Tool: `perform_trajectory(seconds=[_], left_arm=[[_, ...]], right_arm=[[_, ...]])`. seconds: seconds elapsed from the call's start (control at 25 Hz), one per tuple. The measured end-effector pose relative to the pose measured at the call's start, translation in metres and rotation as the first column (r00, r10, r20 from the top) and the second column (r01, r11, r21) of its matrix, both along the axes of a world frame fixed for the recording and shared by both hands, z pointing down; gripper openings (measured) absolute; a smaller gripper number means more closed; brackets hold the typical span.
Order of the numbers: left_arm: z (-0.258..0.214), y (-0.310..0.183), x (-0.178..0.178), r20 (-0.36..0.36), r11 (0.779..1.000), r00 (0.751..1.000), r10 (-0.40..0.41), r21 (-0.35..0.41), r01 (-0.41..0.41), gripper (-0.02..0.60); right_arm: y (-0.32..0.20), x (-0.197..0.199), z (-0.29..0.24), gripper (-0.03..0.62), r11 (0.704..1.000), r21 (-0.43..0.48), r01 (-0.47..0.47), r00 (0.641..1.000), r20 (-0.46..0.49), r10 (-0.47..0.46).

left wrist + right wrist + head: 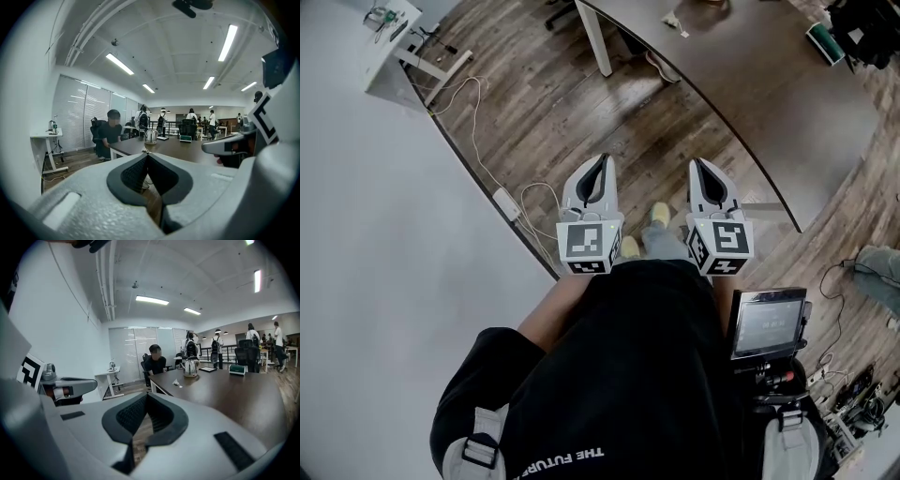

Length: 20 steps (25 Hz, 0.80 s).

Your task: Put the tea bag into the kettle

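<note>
Over a wooden floor, my left gripper (600, 160) and right gripper (697, 163) are held side by side at waist height, both shut and empty. They point toward a long dark table (769, 103) that stands some way off. A small white tea bag (176, 382) lies near the table's near end, also seen in the left gripper view (145, 150) and the head view (675, 21). Behind it on the table stands a shiny metal kettle (190, 367) (150, 136), lid on. Neither gripper is near either object.
A person in black (156, 363) sits at the table beside the kettle. A green box (238, 370) rests further along the tabletop. A white side desk (389, 37) stands by the wall, with cables and a power strip (506, 203) on the floor. Several people stand at the back.
</note>
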<state>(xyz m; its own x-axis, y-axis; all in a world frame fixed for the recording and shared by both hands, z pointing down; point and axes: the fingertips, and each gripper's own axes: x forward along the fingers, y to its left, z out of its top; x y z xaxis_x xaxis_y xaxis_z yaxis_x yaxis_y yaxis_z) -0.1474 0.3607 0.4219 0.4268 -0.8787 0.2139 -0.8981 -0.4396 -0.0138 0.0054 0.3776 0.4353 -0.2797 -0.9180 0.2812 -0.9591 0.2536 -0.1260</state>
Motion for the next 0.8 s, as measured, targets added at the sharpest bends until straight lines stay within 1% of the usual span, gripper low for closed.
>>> perform_trajectory(seconds=[0.16, 0.44, 0.6, 0.72, 0.8], left_arm=[[-0.002, -0.02, 0.017, 0.007, 1.0, 1.0, -0.003, 0.009, 0.003, 0.005], [-0.003, -0.053, 0.031, 0.028, 0.999, 0.999, -0.029, 0.018, 0.028, 0.005], [-0.006, -0.063, 0.031, 0.034, 0.999, 0.999, -0.035, 0.018, 0.035, 0.005], [-0.002, -0.076, 0.045, 0.048, 0.999, 0.998, -0.043, 0.018, 0.042, 0.005], [-0.001, -0.081, 0.049, 0.056, 0.998, 0.997, -0.054, 0.019, 0.053, 0.005]], right_arm=[[-0.02, 0.018, 0.003, 0.006, 1.0, -0.005, -0.001, 1.0, 0.012, 0.001], [-0.057, 0.033, 0.003, 0.006, 1.0, 0.007, 0.012, 0.999, 0.038, -0.012], [-0.066, 0.031, 0.003, 0.006, 1.0, 0.001, 0.023, 0.999, 0.047, -0.023], [-0.082, 0.045, 0.011, 0.006, 0.999, -0.005, 0.034, 0.998, 0.062, -0.033], [-0.09, 0.049, 0.014, 0.006, 0.999, -0.004, 0.041, 0.997, 0.071, -0.041]])
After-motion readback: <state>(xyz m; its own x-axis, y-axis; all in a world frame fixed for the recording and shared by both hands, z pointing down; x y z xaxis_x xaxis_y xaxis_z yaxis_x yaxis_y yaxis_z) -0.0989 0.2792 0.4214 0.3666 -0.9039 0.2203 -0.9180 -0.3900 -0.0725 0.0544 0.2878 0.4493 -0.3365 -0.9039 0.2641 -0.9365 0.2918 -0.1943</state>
